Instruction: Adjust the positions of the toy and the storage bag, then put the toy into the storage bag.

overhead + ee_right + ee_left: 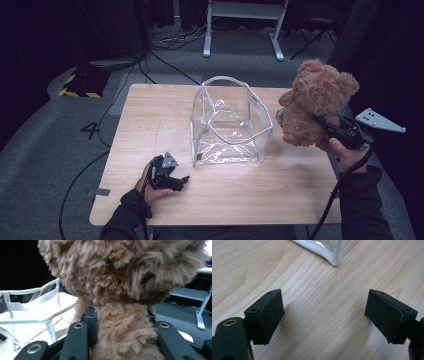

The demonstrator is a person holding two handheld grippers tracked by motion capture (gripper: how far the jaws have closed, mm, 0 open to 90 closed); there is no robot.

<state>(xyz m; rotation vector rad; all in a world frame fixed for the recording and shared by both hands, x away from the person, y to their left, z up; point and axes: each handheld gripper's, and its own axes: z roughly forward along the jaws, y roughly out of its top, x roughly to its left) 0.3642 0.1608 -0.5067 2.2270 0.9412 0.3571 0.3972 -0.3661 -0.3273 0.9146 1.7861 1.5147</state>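
Note:
A brown teddy bear [312, 102] hangs in the air over the table's right edge, held upright by my right gripper [327, 127], which is shut on its body. In the right gripper view the bear's fur [125, 290] fills the gap between the jaws. A clear plastic bag with white trim [230, 122] stands open in the middle of the wooden table [150, 120], left of the bear. My left gripper [180, 181] rests low on the table near the bag's front left corner [335, 262], open, with bare wood between its pads [270, 315].
Beyond the table lie grey carpet, black cables [165, 42] and the legs of a white desk [240, 25]. A yellow-black striped block [80, 85] sits on the floor at the far left. Dark curtains surround the space.

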